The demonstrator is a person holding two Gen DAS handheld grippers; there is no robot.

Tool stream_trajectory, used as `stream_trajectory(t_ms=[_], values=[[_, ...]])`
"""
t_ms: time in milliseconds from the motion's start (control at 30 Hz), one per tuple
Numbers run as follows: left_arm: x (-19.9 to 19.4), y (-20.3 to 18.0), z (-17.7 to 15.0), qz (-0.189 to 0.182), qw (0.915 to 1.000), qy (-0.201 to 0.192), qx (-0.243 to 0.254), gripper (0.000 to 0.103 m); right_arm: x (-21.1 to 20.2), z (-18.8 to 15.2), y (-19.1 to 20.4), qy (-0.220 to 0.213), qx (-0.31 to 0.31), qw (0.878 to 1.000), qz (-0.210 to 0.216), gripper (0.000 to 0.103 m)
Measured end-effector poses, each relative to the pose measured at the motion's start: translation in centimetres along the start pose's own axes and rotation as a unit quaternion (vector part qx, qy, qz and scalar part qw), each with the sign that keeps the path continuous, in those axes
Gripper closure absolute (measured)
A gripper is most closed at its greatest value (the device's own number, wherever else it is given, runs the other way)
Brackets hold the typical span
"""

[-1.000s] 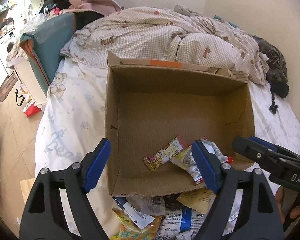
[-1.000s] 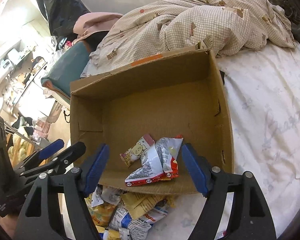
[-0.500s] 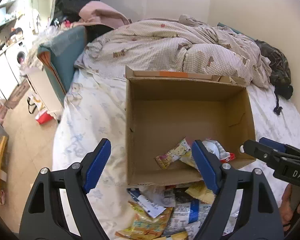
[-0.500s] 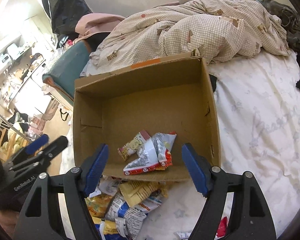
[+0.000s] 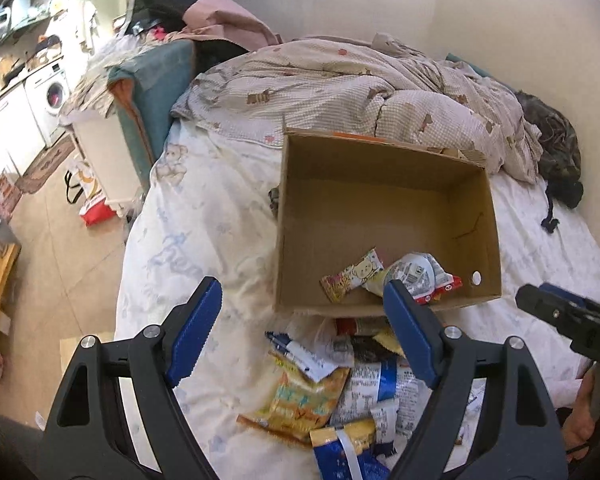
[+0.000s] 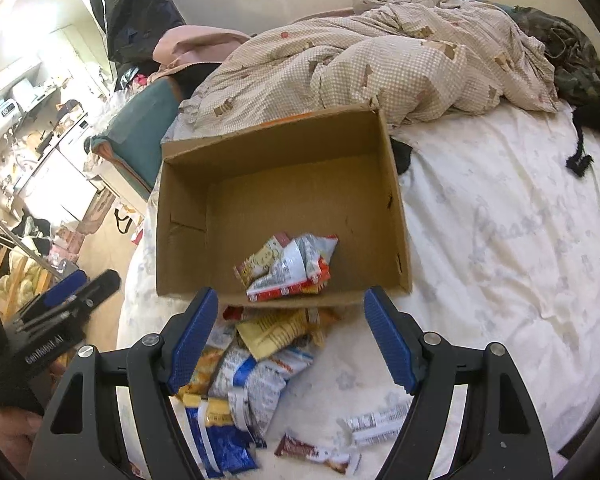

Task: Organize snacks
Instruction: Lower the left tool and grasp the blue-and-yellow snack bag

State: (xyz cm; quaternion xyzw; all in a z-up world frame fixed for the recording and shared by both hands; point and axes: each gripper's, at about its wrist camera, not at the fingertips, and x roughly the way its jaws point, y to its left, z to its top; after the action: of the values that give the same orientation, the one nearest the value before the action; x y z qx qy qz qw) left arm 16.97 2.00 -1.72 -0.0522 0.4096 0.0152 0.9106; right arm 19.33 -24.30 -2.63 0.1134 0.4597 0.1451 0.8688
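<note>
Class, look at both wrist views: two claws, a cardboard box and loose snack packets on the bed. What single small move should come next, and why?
Probably lower the right claw onto the loose snack pile just before the cardboard box. Both claws, the left claw too, are open and empty. Only a few packets lie in the box, while most remain outside on the sheet.
</note>
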Motion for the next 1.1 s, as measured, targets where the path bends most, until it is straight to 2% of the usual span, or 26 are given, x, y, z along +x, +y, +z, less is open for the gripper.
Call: stream_trajectory(t_ms=[133,200,367,500,600,667,733,833,900,1033,1100], values=[[-0.5,0.9,-1.2,-0.004,0.9998,0.016,-0.015,0.020,-0.3,-1.1,-1.2,0.016,0.031,0.999,0.000,0.024],[-0.6,1.3,-2.0,-0.004,0.9992,0.029,-0.027,0.013,-0.6,-1.7,-1.7,0.022,0.048,0.999,0.000,0.024],[-0.7,2.2,-4.2,0.002,0.9969,0.063,-0.047,0.012,-0.5,-3.9,-3.2,0.056,0.104,0.993,0.005,0.024],[-0.1,2.7,-6.0,0.005,0.9929,0.100,-0.064,0.012,0.3,-5.7,-4.4,0.092,0.157,0.983,0.010,0.024],[0.7,2.5,-8.1,0.015,0.9881,0.135,-0.071,0.012,0.8,-6.5,-4.9,0.107,0.178,0.978,0.005,0.024],[2.0,2.0,-10.3,0.021,0.9812,0.174,-0.081,0.012,1.0,-6.6,-5.0,0.111,0.182,0.977,0.002,0.024],[3.4,1.2,-12.1,0.005,0.9728,0.213,-0.091,0.012,1.0,-6.6,-4.9,0.110,0.183,0.977,-0.002,0.024],[4.9,0.3,-14.0,-0.009,0.9649,0.244,-0.096,0.013,1.1,-6.6,-4.9,0.111,0.182,0.977,-0.004,0.024],[5.5,-0.1,-14.8,-0.003,0.9624,0.257,-0.089,0.022,1.0,-6.5,-4.9,0.112,0.180,0.977,-0.006,0.024],[7.0,-0.3,-15.9,-0.014,0.9527,0.289,-0.094,0.031,1.2,-6.5,-5.2,0.112,0.181,0.977,-0.009,0.024],[7.6,-0.4,-16.2,-0.018,0.9501,0.297,-0.094,0.041,1.3,-6.5,-5.3,0.115,0.186,0.976,-0.008,0.024]])
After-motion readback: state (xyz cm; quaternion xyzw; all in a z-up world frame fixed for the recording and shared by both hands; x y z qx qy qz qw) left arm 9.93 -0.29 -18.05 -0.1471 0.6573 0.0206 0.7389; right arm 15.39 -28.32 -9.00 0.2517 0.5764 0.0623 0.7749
